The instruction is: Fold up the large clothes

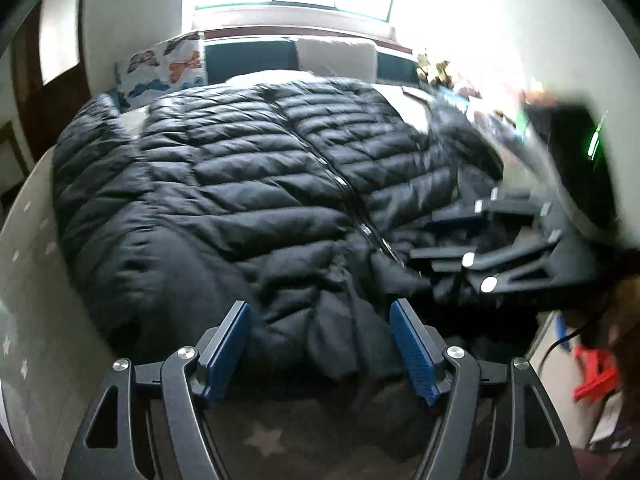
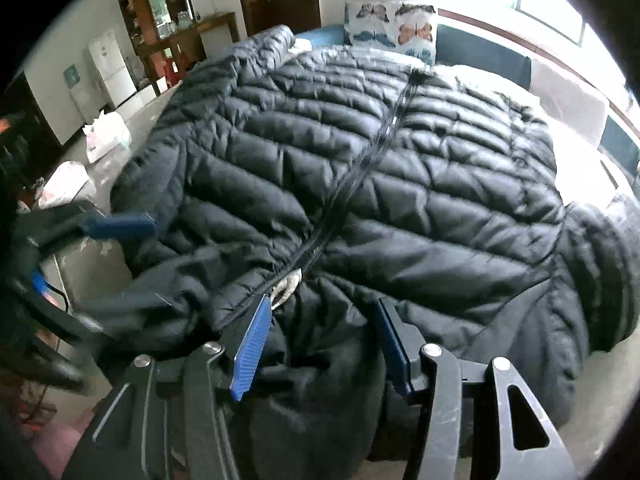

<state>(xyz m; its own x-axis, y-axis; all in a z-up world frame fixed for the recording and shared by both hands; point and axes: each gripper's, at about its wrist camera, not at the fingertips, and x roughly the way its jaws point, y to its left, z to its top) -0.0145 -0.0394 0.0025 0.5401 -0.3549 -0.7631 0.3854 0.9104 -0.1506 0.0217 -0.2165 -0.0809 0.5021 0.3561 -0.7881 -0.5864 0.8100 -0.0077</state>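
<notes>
A: Where's the jacket (image 2: 360,168) rn?

B: Black puffer, spread front-up on the bed (image 1: 24,248), zip (image 2: 352,176) shut and running 12 to 6 down the middle. Hood/collar end bunched at 6, nearest both cams. One sleeve lies out at 10 in the left wrist view.

A: Grippers?

B: Left gripper (image 1: 320,348) spread wide, blue pads (image 1: 230,352) either side of the bunched fabric at 6, nothing pinched yet. Right gripper (image 2: 320,344) also spread, straddling the collar by the zip pull (image 2: 286,286). In the left cam it sits at 3, blurred.

A: Why there?

B: Prob both lined up at the near end to grab the top edge together, w/ jaws wide bc the padding's thick. Butterfly pillow (image 2: 394,32) at 12, clear of the fold.
</notes>
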